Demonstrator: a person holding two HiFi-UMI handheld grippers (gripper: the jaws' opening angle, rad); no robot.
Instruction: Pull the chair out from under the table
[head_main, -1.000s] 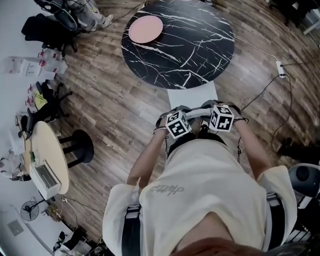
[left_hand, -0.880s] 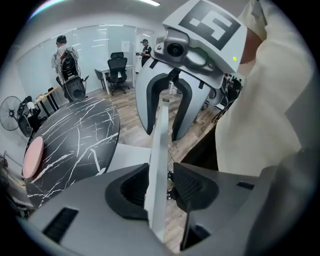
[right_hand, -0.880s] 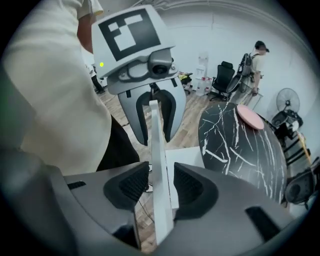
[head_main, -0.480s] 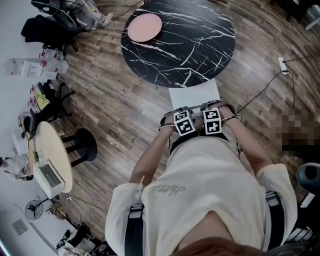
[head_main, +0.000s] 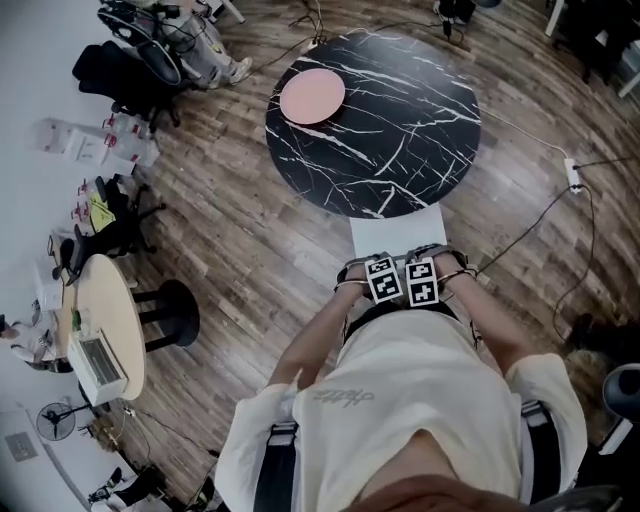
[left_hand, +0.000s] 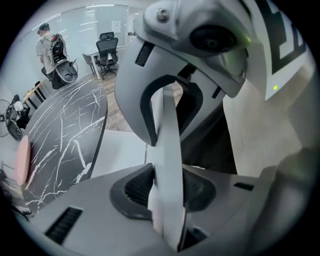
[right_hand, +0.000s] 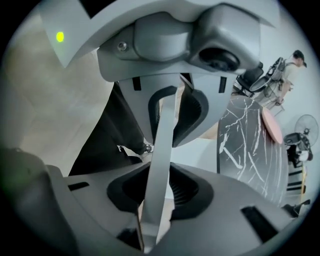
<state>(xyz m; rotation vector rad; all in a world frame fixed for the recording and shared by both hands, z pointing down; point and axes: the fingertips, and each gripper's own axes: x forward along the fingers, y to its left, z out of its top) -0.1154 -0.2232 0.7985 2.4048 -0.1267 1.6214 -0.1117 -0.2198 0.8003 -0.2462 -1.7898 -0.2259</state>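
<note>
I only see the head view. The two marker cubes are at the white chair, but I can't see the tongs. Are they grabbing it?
Observer: Yes. In the left gripper view the left tongs, which have just been closing, press on both sides of the chair's thin white backrest.
Operator: And the right ones?
Observer: Same in the right gripper view: the right tongs have just been closing and pinch that backrest.
Operator: Is anyone else around?
Observer: A person stands upright beyond the table.

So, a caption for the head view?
Left gripper and right gripper, jaws just closing on the chair back, at the marble table.
</note>
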